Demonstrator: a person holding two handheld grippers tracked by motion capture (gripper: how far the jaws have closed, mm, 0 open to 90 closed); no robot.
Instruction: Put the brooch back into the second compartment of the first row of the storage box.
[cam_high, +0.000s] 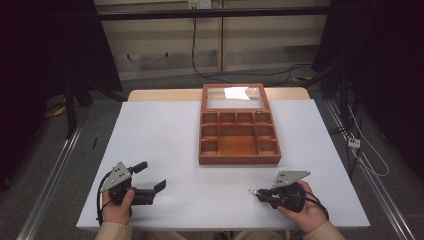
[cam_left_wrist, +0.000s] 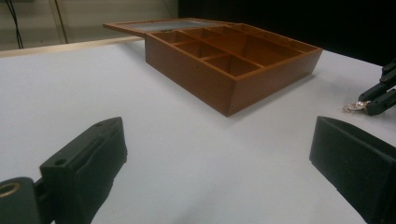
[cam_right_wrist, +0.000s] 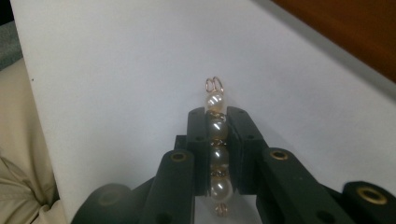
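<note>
pearls (cam_right_wrist: 215, 140) are pinched in the right gripper (cam_right_wrist: 215, 122); left gripper (cam_left_wrist: 215, 154) is held spread. carrying to a box (cam_high: 239, 136) compartment is judged next.

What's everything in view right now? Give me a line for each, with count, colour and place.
Wooden box: one, reddish brown, lid open, centre-far table, divided into compartments, nothing seen inside them.
Glass-panelled lid: one, brown frame, laid back behind the box.
Pearl piece: one, white beads with gold links, clamped between the right gripper's jaws.
Table: one, white.
Left gripper: black, jaws wide apart, near-left of table.
Right gripper: black, shut on the pearl piece, near-right.
Hands: two, and, beige sleeves, bottom edge.
</note>
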